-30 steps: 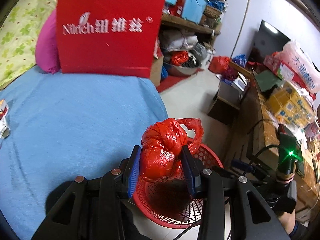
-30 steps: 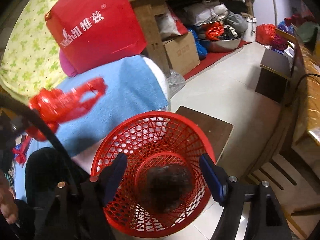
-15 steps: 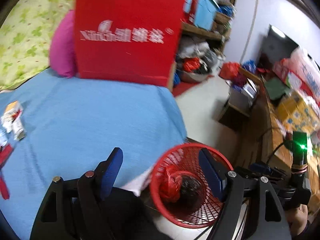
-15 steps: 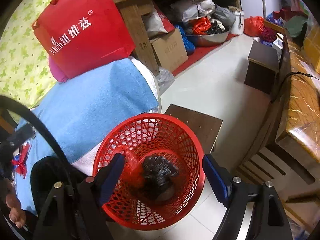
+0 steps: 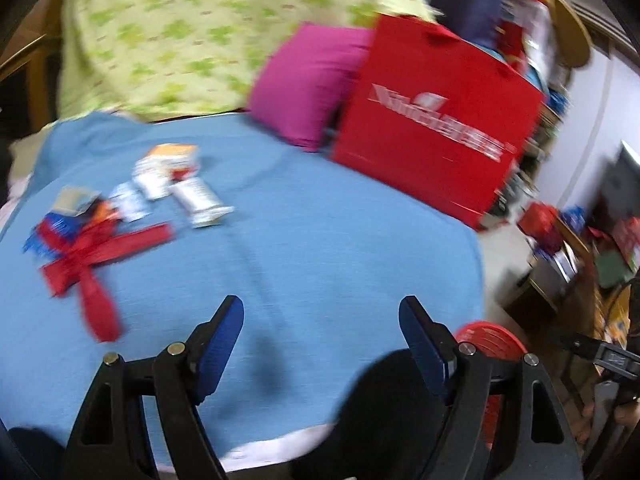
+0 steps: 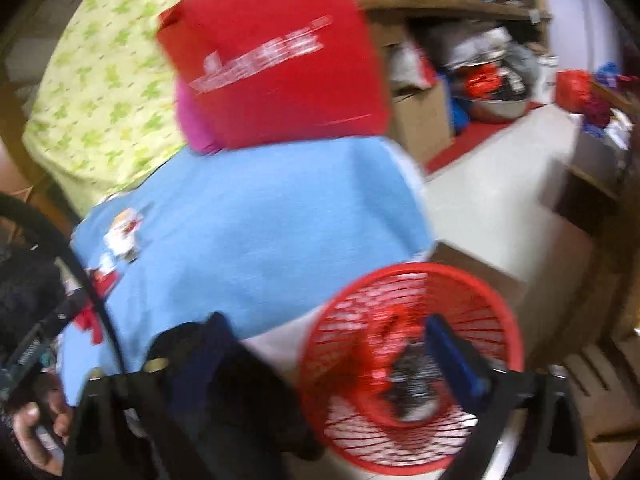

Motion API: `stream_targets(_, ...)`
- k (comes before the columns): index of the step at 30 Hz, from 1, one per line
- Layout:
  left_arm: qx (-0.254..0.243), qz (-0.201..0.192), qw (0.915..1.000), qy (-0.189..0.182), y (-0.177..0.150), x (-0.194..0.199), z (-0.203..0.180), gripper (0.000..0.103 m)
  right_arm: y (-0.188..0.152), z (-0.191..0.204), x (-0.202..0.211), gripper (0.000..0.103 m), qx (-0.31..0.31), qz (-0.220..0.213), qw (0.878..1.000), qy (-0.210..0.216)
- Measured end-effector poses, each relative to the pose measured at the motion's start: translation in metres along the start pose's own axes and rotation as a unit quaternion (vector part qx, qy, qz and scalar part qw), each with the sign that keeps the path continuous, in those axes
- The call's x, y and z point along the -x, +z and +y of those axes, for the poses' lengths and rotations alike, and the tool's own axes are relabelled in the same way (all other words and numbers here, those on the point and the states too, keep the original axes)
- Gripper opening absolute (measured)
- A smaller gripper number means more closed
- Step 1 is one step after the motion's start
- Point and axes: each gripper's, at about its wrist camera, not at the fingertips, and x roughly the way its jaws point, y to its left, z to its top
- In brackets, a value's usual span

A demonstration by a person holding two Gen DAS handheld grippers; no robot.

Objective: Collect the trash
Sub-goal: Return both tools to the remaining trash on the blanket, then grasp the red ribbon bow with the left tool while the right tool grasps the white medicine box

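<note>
Left wrist: spread, empty left gripper (image 5: 322,330) over soft blue blanket (image 5: 312,240).

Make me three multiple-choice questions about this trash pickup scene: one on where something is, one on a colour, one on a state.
1. Where does the red ribbon lie?
A. on the blue blanket
B. in the basket
C. on the floor

2. What colour is the mesh basket?
A. green
B. red
C. white

3. How does the left gripper stand?
A. shut on a bag
B. shut and empty
C. open and empty

Answers: 1 A, the ribbon rests on the blanket beside the small packets. 2 B, its rim and mesh are red. 3 C, its fingers stand wide apart with only blanket between.
</note>
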Motion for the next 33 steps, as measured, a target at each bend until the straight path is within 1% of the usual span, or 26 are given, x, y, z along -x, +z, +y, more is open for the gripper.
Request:
stream_targets(1,0.008,-0.002,0.9999,0.007,0.0,0.002,0.01,0.08,0.002,0.013,-0.006,0.103,0.008,0.012,1.0,0.012)
stream_targets(3,0.035,-0.007,0.9989,0.03,-0.003,0.005,0.044,0.08,0.007,0.043,-0.017,0.103,0.039,0.027,0.999,0.019)
stream_targets(5,0.058,-0.011,0.9969,0.052,-0.005,0.009,0.075,0.08,0.011,0.068,-0.024,0.103,0.062,0.026,0.997,0.026)
stream_targets(8,0.099,-0.016,0.9914,0.084,-0.005,0.011,0.12,0.08,0.013,0.113,-0.034,0.103,0.103,0.02,0.993,0.059)
stream_targets(12,0.128,-0.02,0.9835,0.126,-0.003,0.007,0.168,0.08,0.007,0.179,-0.056,0.103,0.17,0.027,0.978,0.119)
stream_targets(14,0.137,-0.017,0.9793,0.148,-0.001,0.0,0.19,0.08,0.002,0.205,-0.074,0.103,0.188,0.041,0.971,0.142)
stream_targets(17,0.143,-0.011,0.9765,0.161,0.002,-0.01,0.21,0.08,-0.007,0.232,-0.101,0.102,0.201,0.06,0.964,0.161)
stream_targets(20,0.133,-0.005,0.9763,0.171,0.009,-0.022,0.22,0.08,-0.011,0.247,-0.121,0.102,0.207,0.067,0.962,0.165)
stream_targets(24,0.119,0.008,0.9763,0.18,0.021,-0.046,0.225,0.08,-0.009,0.262,-0.138,0.102,0.236,0.042,0.961,0.138)
stream_targets(29,0.111,0.023,0.977,0.181,0.032,-0.069,0.228,0.08,0.007,0.258,-0.152,0.102,0.233,0.024,0.965,0.114)
stream_targets(33,0.11,0.033,0.9799,0.163,0.031,-0.086,0.231,0.08,0.017,0.253,-0.162,0.102,0.226,0.023,0.969,0.101)
